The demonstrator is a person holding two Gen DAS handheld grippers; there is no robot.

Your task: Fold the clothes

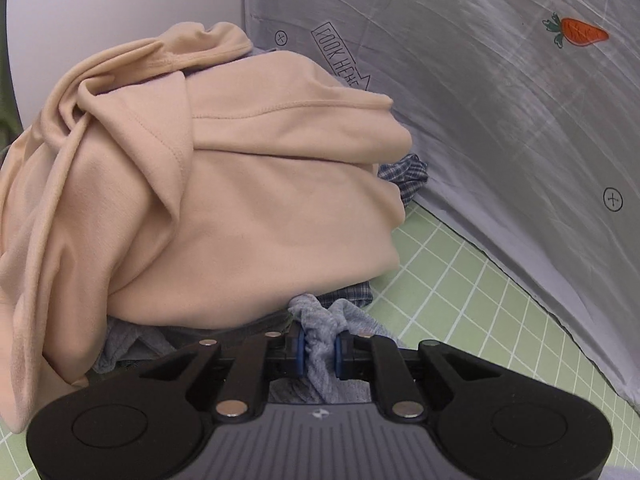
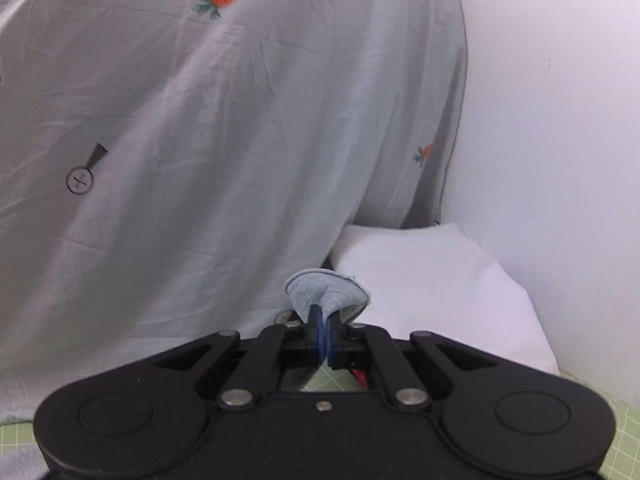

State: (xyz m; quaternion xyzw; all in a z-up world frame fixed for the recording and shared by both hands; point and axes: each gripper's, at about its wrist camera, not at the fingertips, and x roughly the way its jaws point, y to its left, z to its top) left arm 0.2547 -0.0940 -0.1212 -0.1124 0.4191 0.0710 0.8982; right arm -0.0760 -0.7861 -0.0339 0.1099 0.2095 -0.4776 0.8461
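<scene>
My left gripper (image 1: 320,350) is shut on a bunched fold of grey knit cloth (image 1: 320,320) that comes out from under a heap of clothes. A big beige garment (image 1: 224,184) lies crumpled on top of that heap, and a blue checked fabric (image 1: 406,174) peeks out at its right side. In the right wrist view, my right gripper (image 2: 325,344) is shut on a thin edge of light grey cloth (image 2: 326,290), which fans out above the blue pads. Whether both hold the same garment cannot be told.
A grey sheet (image 1: 480,100) printed with carrots hangs as a backdrop behind the heap, also the sheet (image 2: 200,140) in the right wrist view. A green gridded mat (image 1: 460,300) covers the table. A folded white cloth (image 2: 432,280) lies at the right by a white wall (image 2: 560,120).
</scene>
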